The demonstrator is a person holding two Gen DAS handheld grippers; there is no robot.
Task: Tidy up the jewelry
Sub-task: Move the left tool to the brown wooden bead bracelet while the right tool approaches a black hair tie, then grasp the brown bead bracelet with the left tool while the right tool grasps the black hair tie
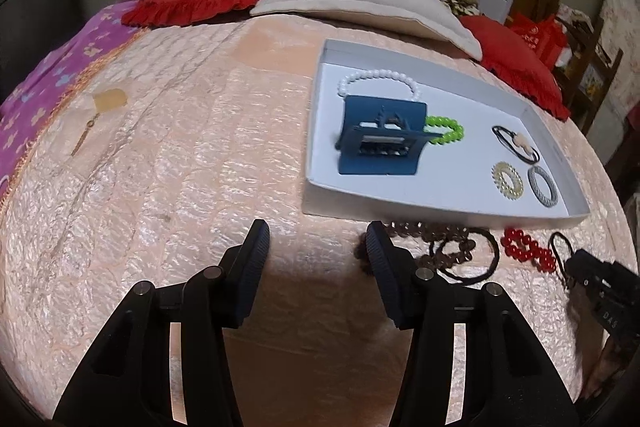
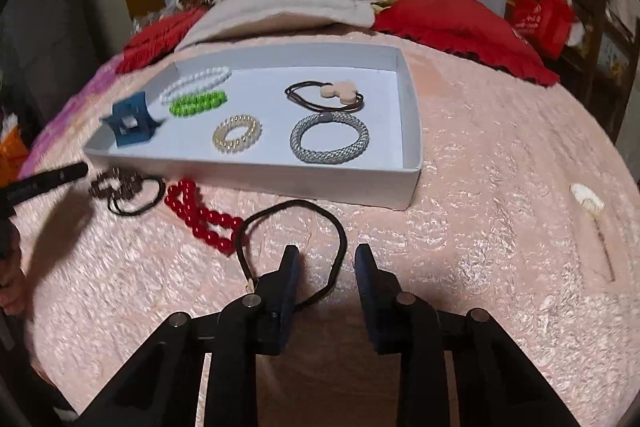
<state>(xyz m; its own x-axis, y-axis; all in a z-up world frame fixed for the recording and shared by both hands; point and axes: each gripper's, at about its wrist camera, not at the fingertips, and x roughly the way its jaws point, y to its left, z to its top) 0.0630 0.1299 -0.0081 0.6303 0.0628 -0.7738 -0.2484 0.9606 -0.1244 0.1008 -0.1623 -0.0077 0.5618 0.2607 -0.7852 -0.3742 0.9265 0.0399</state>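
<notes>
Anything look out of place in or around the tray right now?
The blue hair claw sits tilted against the white tray's left corner, not flat. The red bead bracelet, brown bead strand and black hair tie lie outside on the bedspread.

A: what's directly on the bed (image 2: 500, 155)?

B: white tray (image 2: 256, 173); near it brown beads (image 2: 116, 185), red bead bracelet (image 2: 200, 217), black hair tie (image 2: 292, 227). Pillows at the far end: beige pillow (image 2: 280, 7), red cushion (image 2: 460, 23).

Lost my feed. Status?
Both grippers open, empty. Right over black hair tie. Tray part-filled; red beads still outside. Path clear.
</notes>
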